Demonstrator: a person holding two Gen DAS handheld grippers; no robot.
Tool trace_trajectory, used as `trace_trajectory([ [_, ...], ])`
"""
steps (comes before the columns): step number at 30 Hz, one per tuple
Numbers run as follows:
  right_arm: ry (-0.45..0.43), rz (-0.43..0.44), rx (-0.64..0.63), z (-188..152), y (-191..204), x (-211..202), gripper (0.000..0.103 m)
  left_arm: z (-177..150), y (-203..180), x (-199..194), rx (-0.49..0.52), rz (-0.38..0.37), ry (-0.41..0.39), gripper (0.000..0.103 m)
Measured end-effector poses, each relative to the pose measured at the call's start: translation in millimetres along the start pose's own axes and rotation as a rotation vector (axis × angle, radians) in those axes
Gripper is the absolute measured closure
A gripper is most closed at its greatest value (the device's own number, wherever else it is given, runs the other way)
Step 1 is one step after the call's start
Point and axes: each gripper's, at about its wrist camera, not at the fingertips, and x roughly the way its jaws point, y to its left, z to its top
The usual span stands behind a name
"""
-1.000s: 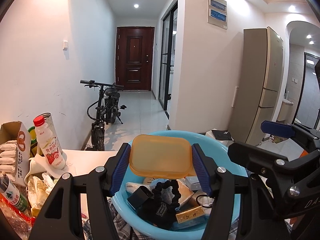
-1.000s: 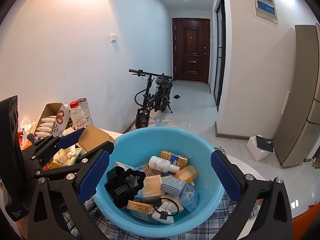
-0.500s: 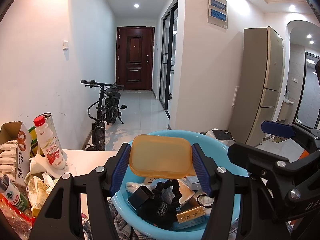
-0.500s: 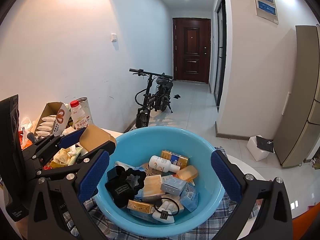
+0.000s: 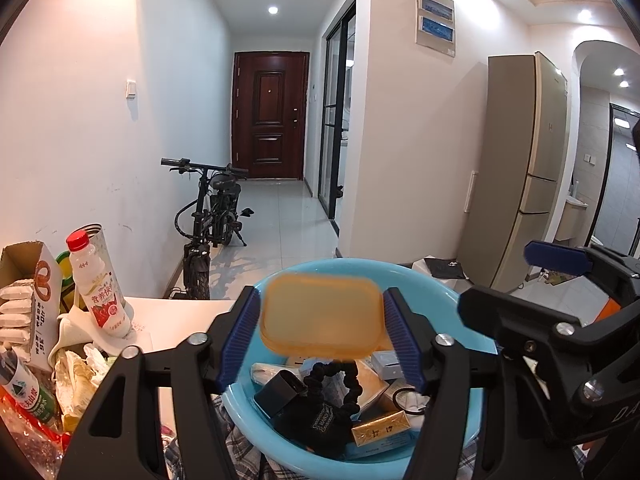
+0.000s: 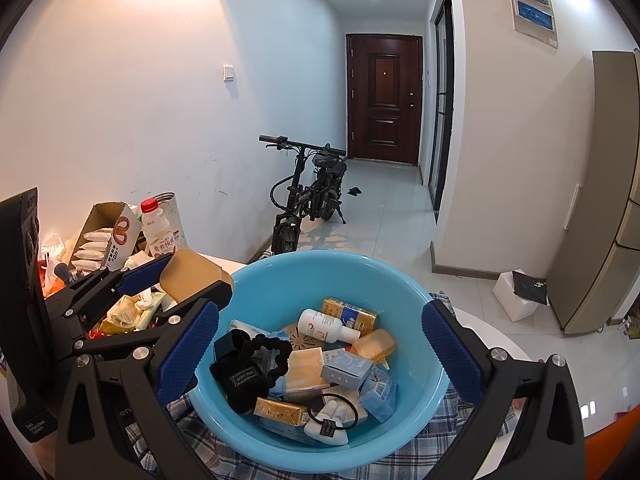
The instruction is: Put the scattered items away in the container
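My left gripper (image 5: pixel 320 330), which was pinching the translucent orange plastic soap-box lid (image 5: pixel 320 314) steady over the round blue plastic basin (image 6: pixel 280 280), now blurs it — release looks imminent — while my right gripper (image 6: pixel 320 354) hovers spread wide, empty.

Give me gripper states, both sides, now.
Left gripper: shut on the orange soap box, above the blue basin.
Right gripper: open, empty, straddling the basin.
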Motion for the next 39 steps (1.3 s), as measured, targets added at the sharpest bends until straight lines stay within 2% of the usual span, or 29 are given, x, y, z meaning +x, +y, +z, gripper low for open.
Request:
trace_trajectory([
  [1,0.0,-0.008,-0.003,0,0,0,0.0,0,0,1,0.002,0.019,0.001,0.001],
  [5,-0.004,-0.009,-0.002,2,-3,0,0.0,-1,1,2,-0.001,0.067,-0.011,0.001],
  [18,-0.03,-0.017,-0.022,3,10,-11,0.0,0,-1,-10,0.008,0.07,-0.042,0.001],
  [22,-0.073,-0.074,-0.033,2,20,-28,0.0,4,-6,-22,0.022,0.074,-0.068,0.001],
  [27,-0.099,-0.085,0.018,-6,16,-47,0.0,6,-23,-38,0.093,0.071,-0.083,0.001],
  [32,-0.156,-0.111,0.06,-20,6,-83,0.0,7,-51,-67,0.156,0.062,-0.148,0.001],
  [39,-0.2,-0.084,0.081,-51,-2,-135,0.0,-17,-85,-120,0.213,0.133,-0.19,0.001],
])
